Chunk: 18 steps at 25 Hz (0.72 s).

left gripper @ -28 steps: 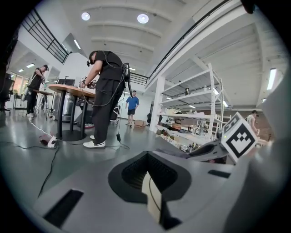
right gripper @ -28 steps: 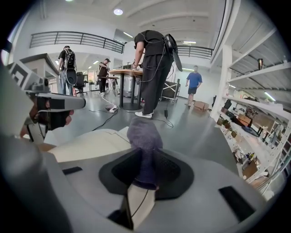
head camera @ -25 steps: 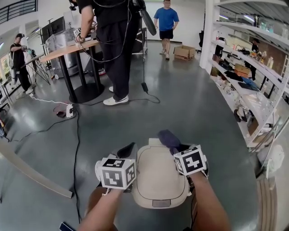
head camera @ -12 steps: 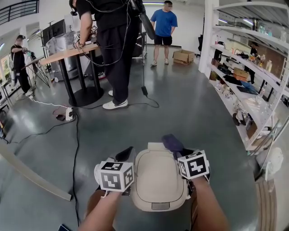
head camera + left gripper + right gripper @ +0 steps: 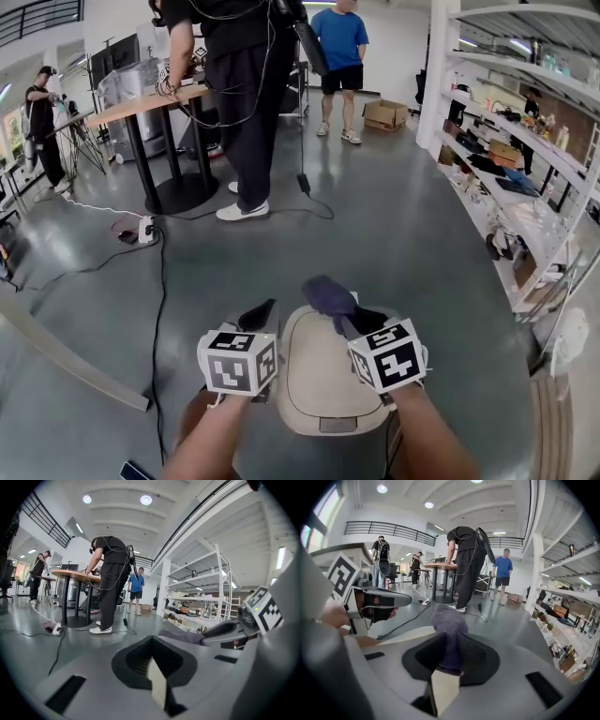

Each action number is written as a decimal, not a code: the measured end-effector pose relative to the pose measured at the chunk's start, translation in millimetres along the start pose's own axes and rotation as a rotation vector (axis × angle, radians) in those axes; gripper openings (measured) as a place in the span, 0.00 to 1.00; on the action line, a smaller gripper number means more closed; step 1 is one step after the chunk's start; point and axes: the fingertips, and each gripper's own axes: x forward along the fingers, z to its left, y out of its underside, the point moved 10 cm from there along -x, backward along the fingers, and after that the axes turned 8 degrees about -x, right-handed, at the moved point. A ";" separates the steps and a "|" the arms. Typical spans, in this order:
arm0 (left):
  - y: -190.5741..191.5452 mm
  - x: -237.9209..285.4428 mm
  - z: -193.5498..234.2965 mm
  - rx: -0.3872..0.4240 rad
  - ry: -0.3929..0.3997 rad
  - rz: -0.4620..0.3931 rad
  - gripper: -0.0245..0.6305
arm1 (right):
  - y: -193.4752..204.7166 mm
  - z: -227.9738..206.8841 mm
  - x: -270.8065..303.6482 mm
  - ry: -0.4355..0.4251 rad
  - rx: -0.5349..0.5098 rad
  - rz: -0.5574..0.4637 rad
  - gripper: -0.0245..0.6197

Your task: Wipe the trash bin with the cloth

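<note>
The trash bin [image 5: 314,394] stands on the floor just below me, its beige lid facing up. In the head view my right gripper [image 5: 339,317] is shut on a purple cloth [image 5: 323,293], held over the lid's far edge. In the right gripper view the cloth [image 5: 448,623] sticks up from between the jaws of the right gripper [image 5: 449,651]. My left gripper [image 5: 263,319] hovers at the lid's left side, jaws together with nothing in them. The left gripper view shows the left gripper [image 5: 152,657] shut, with the cloth [image 5: 180,636] to its right.
A person in black [image 5: 246,103] stands at a round pedestal table [image 5: 159,103] ahead. Cables [image 5: 157,281] and a power strip [image 5: 145,230] lie on the floor at left. Shelves [image 5: 506,178] line the right side. A person in blue [image 5: 337,47] and a cardboard box [image 5: 384,113] are farther back.
My right gripper has moved left and slightly toward me with the cloth, over the lid's far edge. The left gripper has stayed almost where it was.
</note>
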 end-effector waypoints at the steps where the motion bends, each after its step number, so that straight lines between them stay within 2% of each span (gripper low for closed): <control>1: 0.7 -0.8 1.8 0.000 -0.001 0.000 0.03 | -1.6 6.0 2.2 -0.015 -0.002 -0.002 0.17; 5: 2.9 -3.9 9.0 -0.031 -0.013 0.006 0.03 | -6.7 26.6 8.4 -0.073 -0.025 0.008 0.17; 10: 2.7 -11.4 22.2 -0.019 -0.036 0.009 0.03 | -20.0 52.9 13.0 -0.129 -0.074 -0.003 0.17; 18: 7.8 -21.6 40.8 -0.060 -0.063 0.005 0.03 | -23.6 76.8 24.1 -0.177 -0.153 0.041 0.17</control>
